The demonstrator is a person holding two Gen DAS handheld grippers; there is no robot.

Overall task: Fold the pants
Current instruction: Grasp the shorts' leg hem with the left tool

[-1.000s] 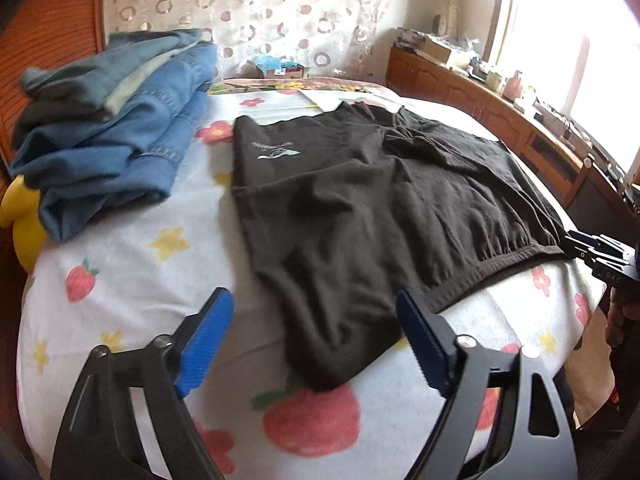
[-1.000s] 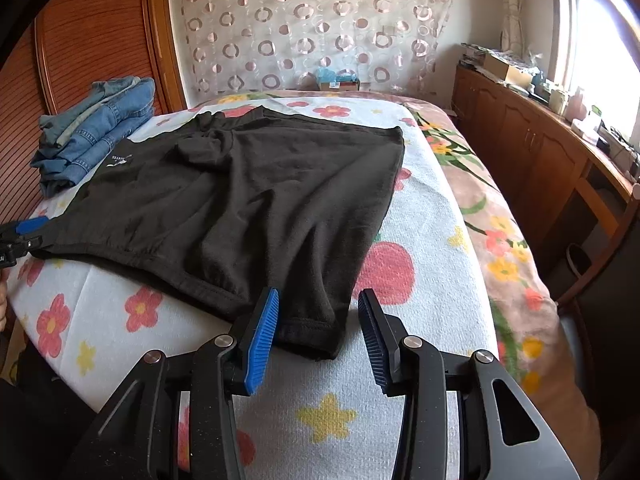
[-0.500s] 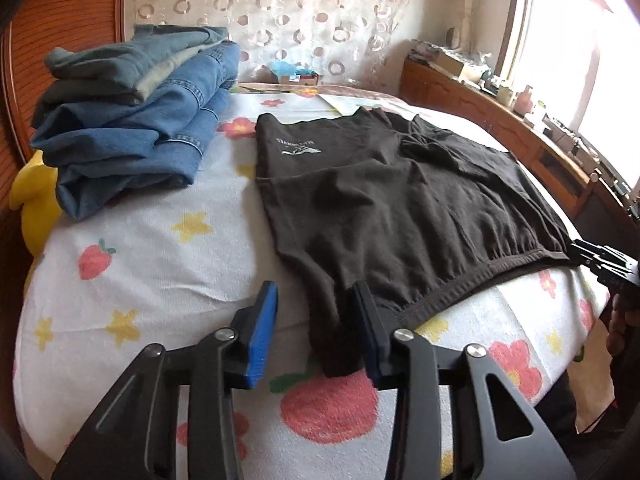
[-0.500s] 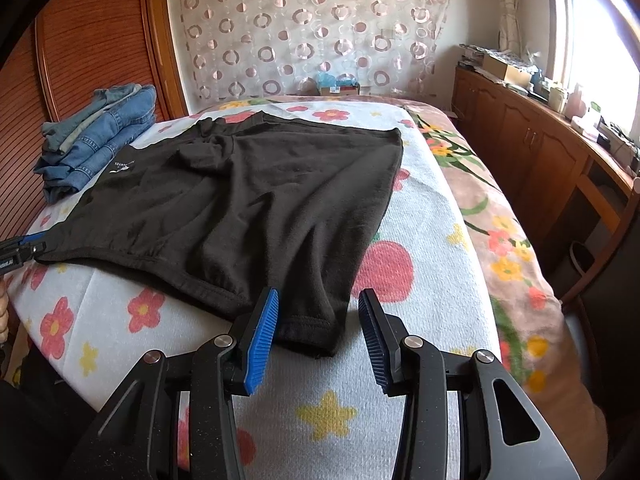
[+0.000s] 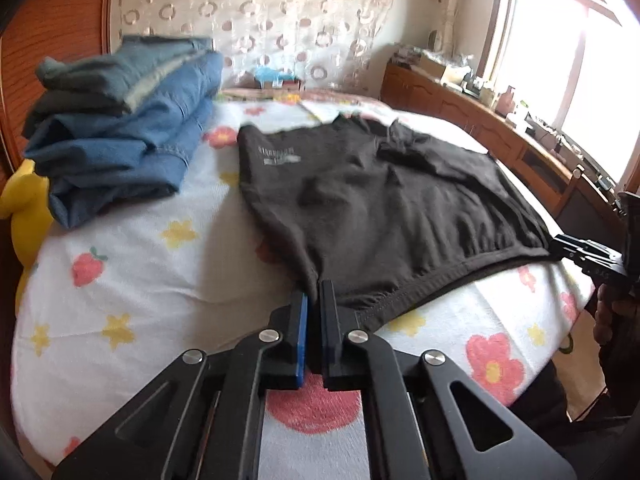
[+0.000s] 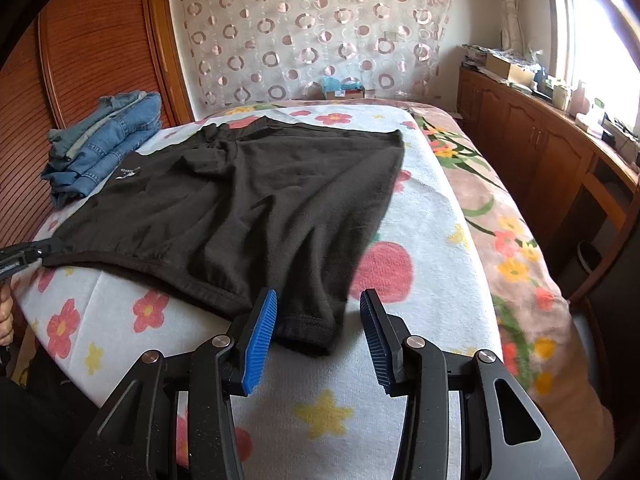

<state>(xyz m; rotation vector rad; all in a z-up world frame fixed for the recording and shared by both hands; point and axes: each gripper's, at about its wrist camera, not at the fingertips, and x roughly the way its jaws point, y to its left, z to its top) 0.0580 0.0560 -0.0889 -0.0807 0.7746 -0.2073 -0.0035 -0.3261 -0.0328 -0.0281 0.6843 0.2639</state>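
Observation:
Black shorts (image 5: 380,208) lie spread flat on a flowered bed cover, waistband toward me; they also show in the right wrist view (image 6: 248,216). My left gripper (image 5: 314,300) is shut on the left waistband corner of the shorts. My right gripper (image 6: 318,312) is open, its blue pads on either side of the right waistband corner (image 6: 308,332), which lies on the bed between them. Each gripper shows at the edge of the other's view.
A stack of folded jeans (image 5: 120,120) sits at the left of the bed (image 5: 132,280), beside a wooden headboard. A yellow soft toy (image 5: 24,208) lies at the left edge. A wooden cabinet (image 6: 552,152) with clutter runs along the right under the window.
My left gripper has moved in and closed on the left waistband corner. My right gripper has stayed open around the other corner, barely moving.

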